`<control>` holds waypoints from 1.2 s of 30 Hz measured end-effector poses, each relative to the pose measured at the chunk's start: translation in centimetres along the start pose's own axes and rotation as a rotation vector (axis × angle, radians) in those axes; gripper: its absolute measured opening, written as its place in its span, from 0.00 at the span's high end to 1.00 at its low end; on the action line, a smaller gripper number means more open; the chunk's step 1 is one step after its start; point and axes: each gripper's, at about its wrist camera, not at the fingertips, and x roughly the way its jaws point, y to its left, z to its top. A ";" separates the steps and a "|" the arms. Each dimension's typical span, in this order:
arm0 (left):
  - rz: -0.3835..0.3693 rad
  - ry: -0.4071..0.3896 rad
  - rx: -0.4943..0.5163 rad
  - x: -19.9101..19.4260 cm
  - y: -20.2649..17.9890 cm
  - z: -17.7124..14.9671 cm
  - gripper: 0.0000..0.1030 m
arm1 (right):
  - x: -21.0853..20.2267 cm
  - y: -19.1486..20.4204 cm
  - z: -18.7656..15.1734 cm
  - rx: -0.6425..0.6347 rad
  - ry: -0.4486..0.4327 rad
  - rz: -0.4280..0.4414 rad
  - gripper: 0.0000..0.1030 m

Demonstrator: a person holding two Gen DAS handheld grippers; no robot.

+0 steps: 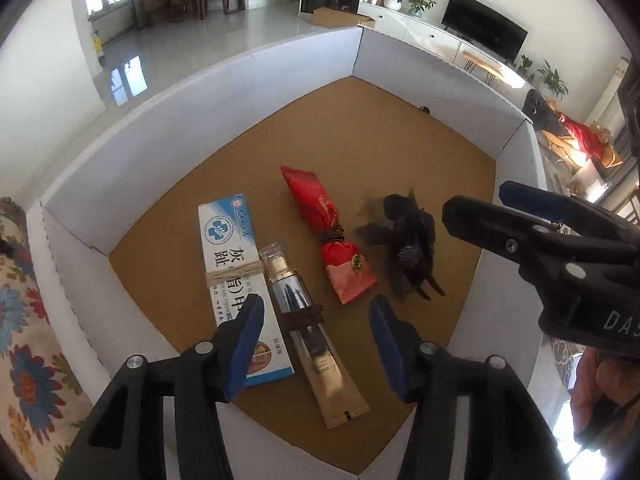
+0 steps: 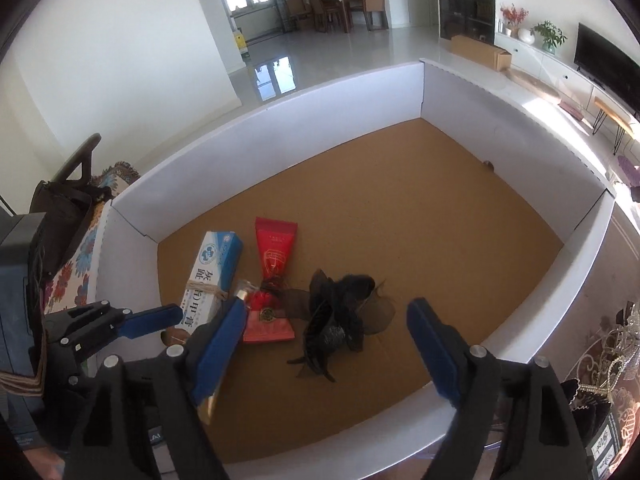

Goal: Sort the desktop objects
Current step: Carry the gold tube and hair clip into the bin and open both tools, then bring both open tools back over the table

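Black feathery ornament (image 2: 340, 320) lies just right of the red packet (image 2: 272, 280), with the gold tube (image 1: 308, 328) and blue-white box (image 1: 236, 272) left of that packet, all on the cork floor of the white-walled tray (image 2: 500, 152). We hold both the left gripper (image 1: 316, 344) and right gripper (image 2: 324, 356) open and empty above them, so we judge a pick is next: lower one and close on a single item.

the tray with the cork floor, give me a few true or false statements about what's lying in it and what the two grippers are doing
1. Four items lie on the cork floor of the tray. True.
2. The left gripper grips the gold tube. False: its jaws are open above it.
3. The red packet lies between the blue and white box and the black feathery ornament. True.
4. The right gripper holds the ornament. False: it is open and empty.
5. The box is bound with twine. True.
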 end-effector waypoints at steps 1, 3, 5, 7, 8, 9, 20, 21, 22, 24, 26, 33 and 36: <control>0.003 -0.032 0.009 -0.8 -0.2 -0.3 0.39 | -0.8 -0.5 -0.4 0.015 -0.030 0.012 0.18; -0.008 -0.094 0.033 -2.6 -1.0 -0.8 0.39 | -2.9 -1.5 -1.6 0.043 -0.088 0.032 0.18; -0.028 -0.148 0.068 -4.7 -2.5 -1.8 0.39 | -6.0 -2.7 -3.4 0.070 -0.155 0.043 0.11; -0.075 -0.186 0.118 -6.8 -4.5 -3.0 0.38 | -9.3 -4.3 -6.3 0.087 -0.212 0.022 0.03; -0.110 -0.195 0.149 -7.7 -5.7 -3.7 0.37 | -10.8 -5.4 -8.1 0.095 -0.229 0.002 0.02; -0.150 -0.200 0.184 -8.5 -7.2 -4.4 0.31 | -12.0 -6.5 -10.1 0.101 -0.238 -0.023 0.00; -0.259 0.039 0.521 -1.0 -26.5 -13.2 0.07 | -16.5 -18.4 -33.3 0.254 0.000 -0.375 0.00; -0.245 0.046 0.541 -0.1 -27.7 -13.8 0.07 | -16.6 -18.5 -33.9 0.243 0.006 -0.397 0.00; -0.229 0.048 0.558 0.6 -28.7 -14.1 0.07 | -16.8 -18.7 -34.2 0.250 0.003 -0.385 0.00; -0.205 0.050 0.577 1.8 -29.9 -14.7 0.07 | -17.0 -18.9 -34.5 0.252 -0.018 -0.387 0.00; -0.208 0.025 0.567 2.1 -30.0 -14.9 0.05 | -17.2 -18.7 -34.4 0.252 -0.042 -0.397 0.00; -0.221 -0.045 0.535 2.0 -29.2 -15.5 0.00 | -17.7 -17.9 -34.6 0.253 -0.043 -0.401 0.00; -0.222 -0.049 0.531 1.9 -29.0 -15.7 0.00 | -17.7 -17.9 -34.6 0.253 -0.042 -0.401 0.00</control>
